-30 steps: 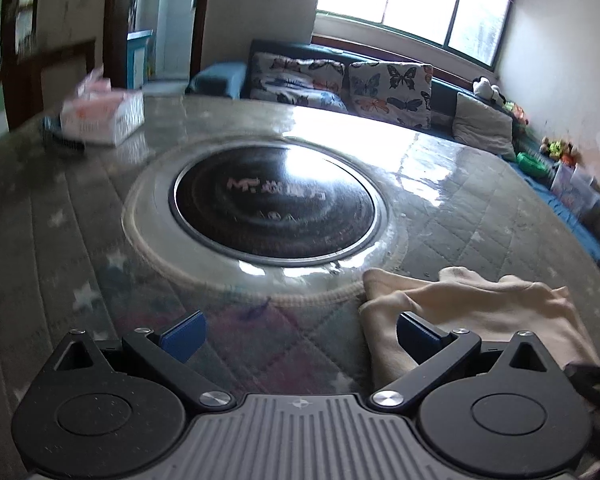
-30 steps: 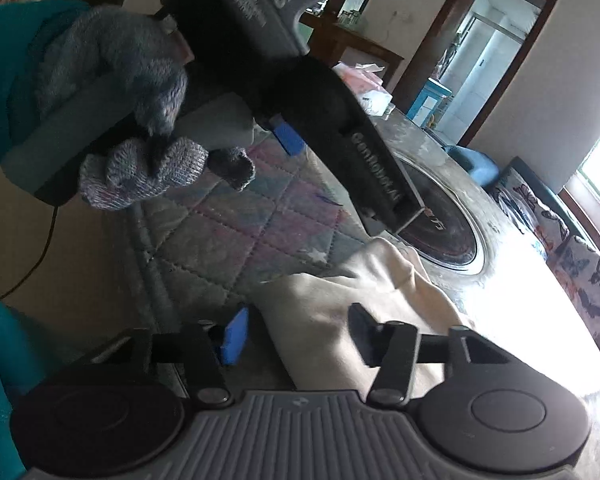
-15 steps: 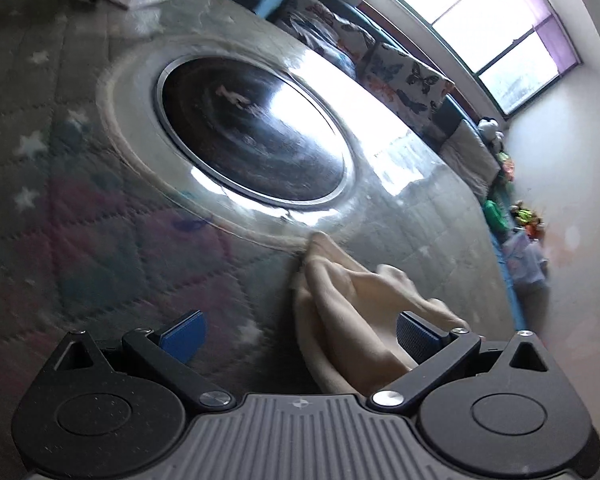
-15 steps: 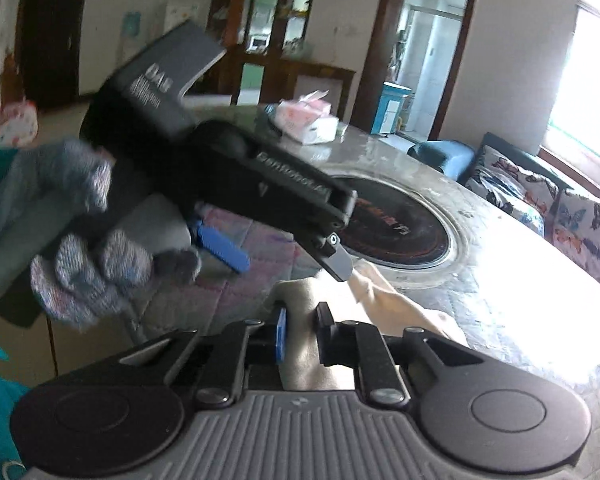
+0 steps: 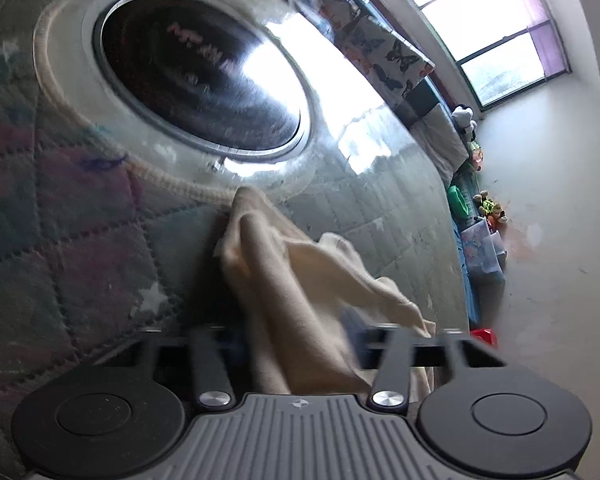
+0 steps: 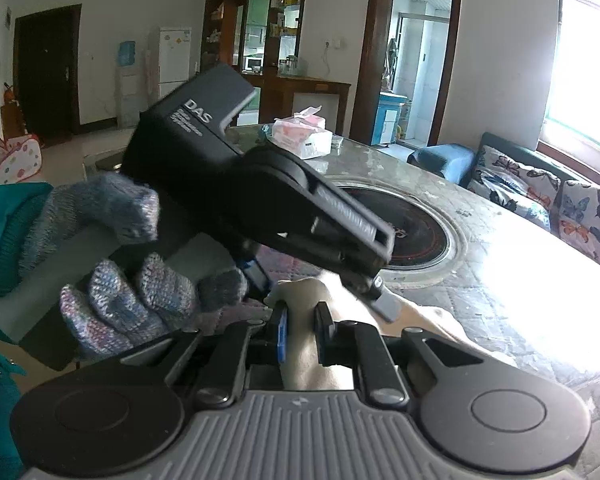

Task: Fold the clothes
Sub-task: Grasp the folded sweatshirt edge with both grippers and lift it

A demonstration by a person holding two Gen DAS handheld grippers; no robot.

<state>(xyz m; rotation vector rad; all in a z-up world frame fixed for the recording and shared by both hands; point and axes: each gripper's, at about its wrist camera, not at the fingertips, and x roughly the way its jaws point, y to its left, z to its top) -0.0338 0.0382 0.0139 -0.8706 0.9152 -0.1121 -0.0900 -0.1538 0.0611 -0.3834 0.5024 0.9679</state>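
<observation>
A cream garment (image 5: 292, 280) lies crumpled on the quilted table cover (image 5: 60, 240), one end rising toward me. In the left wrist view my left gripper (image 5: 300, 344) has its fingers drawn in on a bunched fold of it, blurred. The right wrist view shows that left gripper (image 6: 320, 292) from the side, held by a gloved hand (image 6: 120, 280) right above my right one. My right gripper (image 6: 302, 332) is shut on a narrow fold of the cream garment (image 6: 432, 316), its blue pad (image 6: 281, 336) pressed against the cloth.
A round black hotplate (image 5: 200, 76) is set into the middle of the table, just beyond the garment. A pink tissue box (image 6: 300, 136) stands at the far side. A sofa with butterfly cushions (image 6: 540, 188) runs along the window wall.
My left gripper tilted down over the garment and its fingers closed from wide open onto the cloth. My right gripper stayed shut on its fold and lifted slightly.
</observation>
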